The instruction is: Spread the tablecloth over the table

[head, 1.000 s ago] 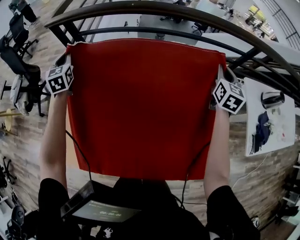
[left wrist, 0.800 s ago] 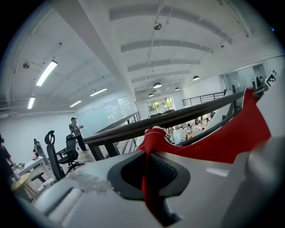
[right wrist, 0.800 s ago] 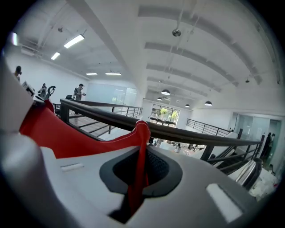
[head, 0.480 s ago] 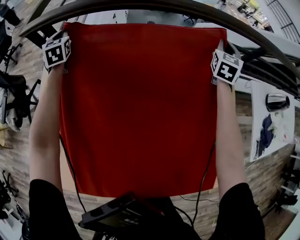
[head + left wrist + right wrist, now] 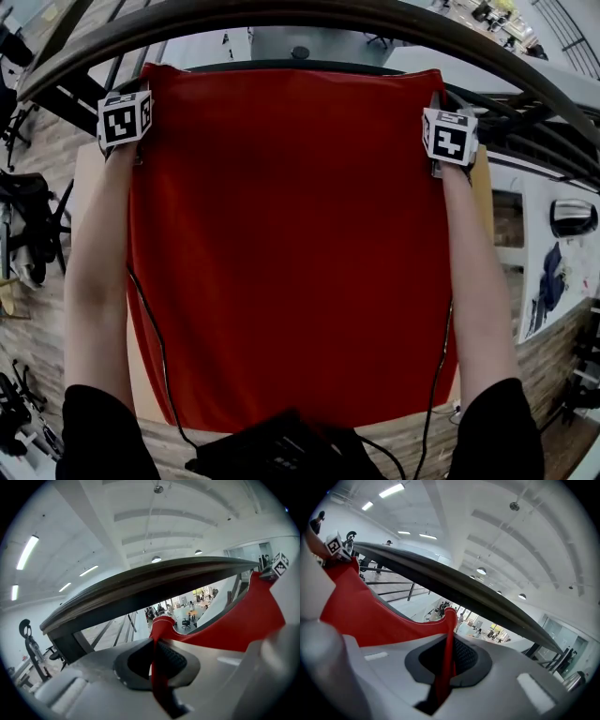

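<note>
1. Lowered since the earlier frames, the tablecloth (image 5: 291, 253) now has its near hem close to the person's body.
2. Table (image 5: 84, 187) shows bare on either side of the red cloth. The cloth is stretched flat over it, but contact cannot be confirmed.
3. Left gripper (image 5: 157, 667) and right gripper (image 5: 446, 663) each have their jaws clamped tight on a far corner.
4. Railing (image 5: 281, 14) lies beyond the far hem. Judgement: spreading is nearly done, and settling the cloth and letting go remain.

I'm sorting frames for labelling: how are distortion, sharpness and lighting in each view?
Head view: fisheye bows the railing; the tablecloth is sharp, evenly lit. Left gripper view: black round vignette, left gripper soft up close. Right gripper view: same vignette, bright ceiling lights, right gripper soft.
</note>
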`<state>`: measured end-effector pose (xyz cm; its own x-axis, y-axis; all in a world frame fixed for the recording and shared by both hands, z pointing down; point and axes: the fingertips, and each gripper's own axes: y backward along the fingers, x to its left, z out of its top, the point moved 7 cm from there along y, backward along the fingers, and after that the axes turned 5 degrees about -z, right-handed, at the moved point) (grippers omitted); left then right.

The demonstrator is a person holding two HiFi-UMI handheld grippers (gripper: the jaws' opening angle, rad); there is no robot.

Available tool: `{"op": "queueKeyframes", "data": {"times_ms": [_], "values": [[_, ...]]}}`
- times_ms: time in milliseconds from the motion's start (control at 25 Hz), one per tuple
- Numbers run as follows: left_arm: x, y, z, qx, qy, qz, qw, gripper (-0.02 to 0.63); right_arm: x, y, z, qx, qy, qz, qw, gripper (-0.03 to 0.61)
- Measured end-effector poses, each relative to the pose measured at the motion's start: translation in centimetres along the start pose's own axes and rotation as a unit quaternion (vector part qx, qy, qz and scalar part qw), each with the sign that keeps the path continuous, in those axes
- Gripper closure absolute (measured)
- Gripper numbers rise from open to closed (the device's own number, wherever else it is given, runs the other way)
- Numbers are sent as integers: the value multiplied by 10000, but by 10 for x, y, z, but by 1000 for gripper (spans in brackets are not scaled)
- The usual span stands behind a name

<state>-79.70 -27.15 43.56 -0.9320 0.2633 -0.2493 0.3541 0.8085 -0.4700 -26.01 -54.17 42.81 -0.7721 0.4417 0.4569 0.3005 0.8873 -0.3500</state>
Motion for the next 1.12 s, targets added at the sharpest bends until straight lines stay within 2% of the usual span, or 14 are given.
{"op": "queueKeyframes", "data": {"times_ms": [200, 360, 480, 520, 560, 640, 680, 800, 960, 1120], "values": [[-3, -26, 17, -118, -464, -211, 9986, 600, -9, -25, 7, 90, -206, -53, 9997, 563], [-11, -40, -2, 138, -718, -414, 9965, 594, 12, -38, -11, 396, -201, 233, 9987, 563], [-14, -44, -13, 284, -754, -427, 9958, 581, 21, -39, -15, 346, -21, 350, 9988, 561], [-17, -44, -17, 317, -733, -459, 9957, 539, 25, -38, -17, 364, 16, 473, 9982, 556], [-21, -43, -21, 333, -698, -516, 9957, 459, 30, -36, -20, 386, 21, 663, 9971, 518], [-35, -36, -30, 326, -666, -676, 9950, 305, 45, -25, -25, 364, -49, 1137, 9928, 383], [-45, -31, -35, 317, -704, -773, 9940, 259, 54, -17, -29, 318, -71, 1345, 9904, 347], [-83, -14, -48, 268, -839, -1152, 9894, 230, 79, 13, -48, 232, -7, 1705, 9851, 323], [-147, 19, -62, 53, -685, -1811, 9811, 229, 106, 64, -74, 168, -109, 1968, 9802, 321], [-231, 65, -79, -42, -527, -2607, 9640, 248, 118, 122, -105, 229, -547, 2064, 9767, 325]]}}
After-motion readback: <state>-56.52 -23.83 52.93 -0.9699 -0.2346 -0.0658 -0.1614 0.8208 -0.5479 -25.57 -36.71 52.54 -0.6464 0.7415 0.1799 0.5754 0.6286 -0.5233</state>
